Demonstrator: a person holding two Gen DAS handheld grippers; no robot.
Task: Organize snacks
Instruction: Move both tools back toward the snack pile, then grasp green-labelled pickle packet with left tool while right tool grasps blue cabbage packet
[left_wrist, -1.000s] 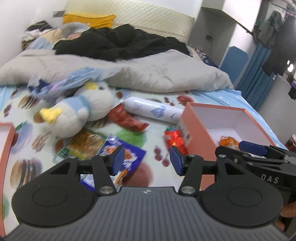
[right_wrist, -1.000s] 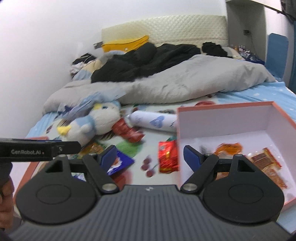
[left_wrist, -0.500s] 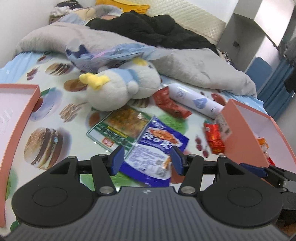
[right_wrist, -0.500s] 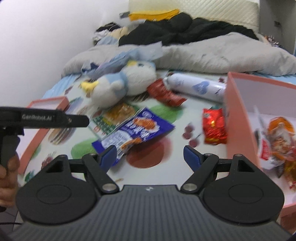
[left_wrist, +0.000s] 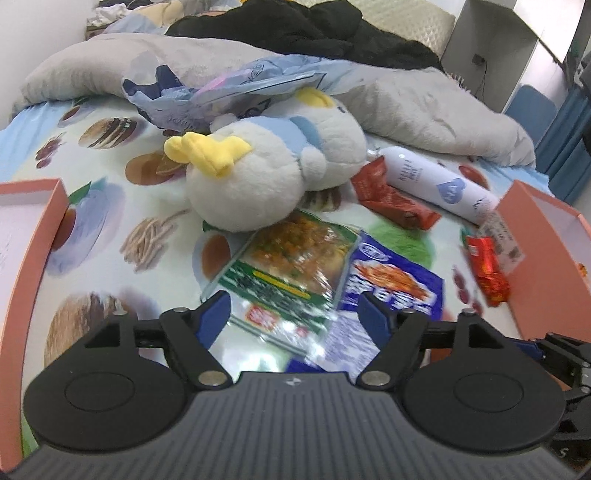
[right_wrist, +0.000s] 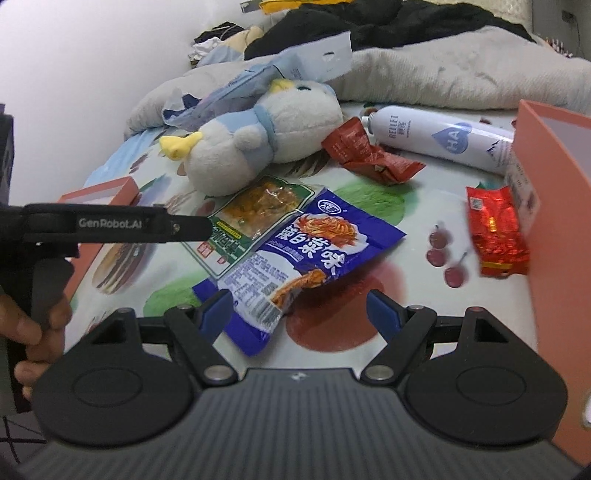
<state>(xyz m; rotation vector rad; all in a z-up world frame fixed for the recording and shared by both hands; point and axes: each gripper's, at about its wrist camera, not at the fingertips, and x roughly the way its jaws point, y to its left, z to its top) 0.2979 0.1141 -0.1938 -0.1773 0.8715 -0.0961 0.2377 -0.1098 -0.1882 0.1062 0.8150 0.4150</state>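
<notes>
Snack packets are spread on the bed sheet (right_wrist: 399, 206) at frame centre. The left gripper (left_wrist: 293, 317) is held with jaws released above the green packet (left_wrist: 284, 273); the right gripper (right_wrist: 299, 310) is held with jaws released, empty, over the blue packet (right_wrist: 295, 254). A pickup step is judged to be in hand. Next, each packet must be clamped at an edge and carried to the orange box (right_wrist: 546, 192) at frame right.

Both wrist views look low across the bed (left_wrist: 110, 192), sharing snacks.
</notes>
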